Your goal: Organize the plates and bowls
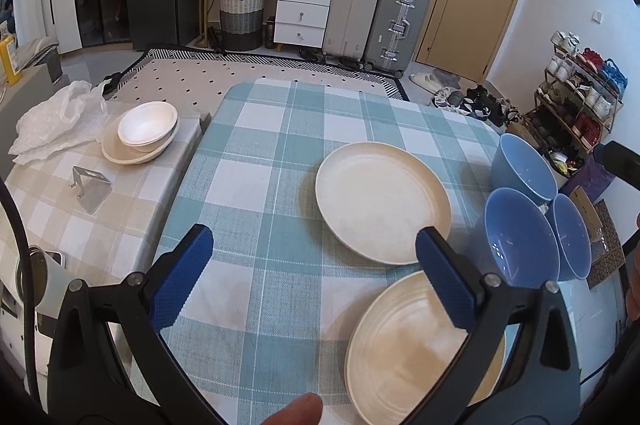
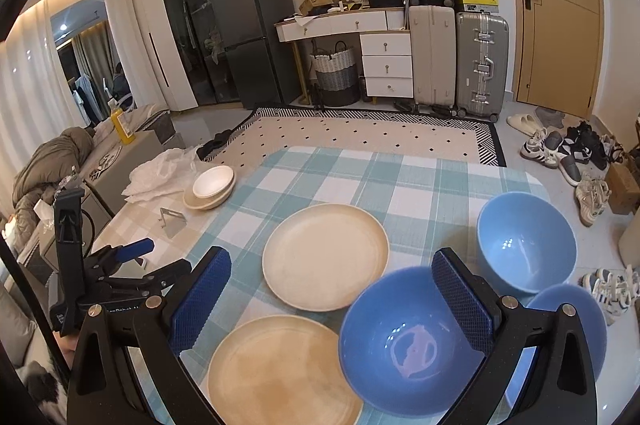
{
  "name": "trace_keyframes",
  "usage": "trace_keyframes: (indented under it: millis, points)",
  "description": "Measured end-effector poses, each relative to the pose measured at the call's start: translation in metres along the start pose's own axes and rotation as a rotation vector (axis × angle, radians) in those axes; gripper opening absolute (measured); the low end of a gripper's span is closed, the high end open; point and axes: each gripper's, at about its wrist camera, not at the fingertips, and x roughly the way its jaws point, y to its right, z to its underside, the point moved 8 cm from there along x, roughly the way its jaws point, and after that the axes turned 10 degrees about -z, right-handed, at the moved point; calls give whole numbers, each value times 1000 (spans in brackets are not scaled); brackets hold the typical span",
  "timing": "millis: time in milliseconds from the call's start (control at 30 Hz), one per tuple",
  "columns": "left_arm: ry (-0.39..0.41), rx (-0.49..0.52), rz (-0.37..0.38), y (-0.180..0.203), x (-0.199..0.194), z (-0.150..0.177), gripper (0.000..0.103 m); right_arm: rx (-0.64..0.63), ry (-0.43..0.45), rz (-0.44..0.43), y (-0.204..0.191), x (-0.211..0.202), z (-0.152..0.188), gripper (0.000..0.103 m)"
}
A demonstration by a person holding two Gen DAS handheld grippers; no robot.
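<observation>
Left wrist view: left tongs (image 1: 314, 265) gaping, empty, over checked bench (image 1: 256, 161); near plate (image 1: 404, 353) just right, under the right finger. Right tongs (image 2: 332, 295) likewise spread, nothing held, hovering above near blue bowl (image 2: 404, 345), closer to bowls than plates.

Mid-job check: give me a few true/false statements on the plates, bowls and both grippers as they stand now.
1. Three blue bowls stand on the checked table. True.
2. The two cream plates are stacked. False: they lie side by side.
3. The left gripper holds a plate. False: its fingers are open, empty.
4. A white bowl sits on a plate on the side table. True.
5. The right gripper is open. True.
</observation>
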Motion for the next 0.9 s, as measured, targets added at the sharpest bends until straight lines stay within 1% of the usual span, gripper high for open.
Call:
trace_keyframes:
  millis: [233, 367, 633, 900]
  points:
    - [-26, -3, -23, 2, 24, -14, 101, -4, -53, -5, 14, 30, -21, 102]
    - [-54, 0, -30, 6, 41, -18, 101, 22, -95, -7, 31, 51, -27, 102]
    - [-99, 1, -32, 19, 79, -27, 101, 68, -200, -6, 69, 93, -27, 102]
    - [-146, 4, -41, 24, 116, -27, 101, 49, -294, 14, 90, 136, -21, 102]
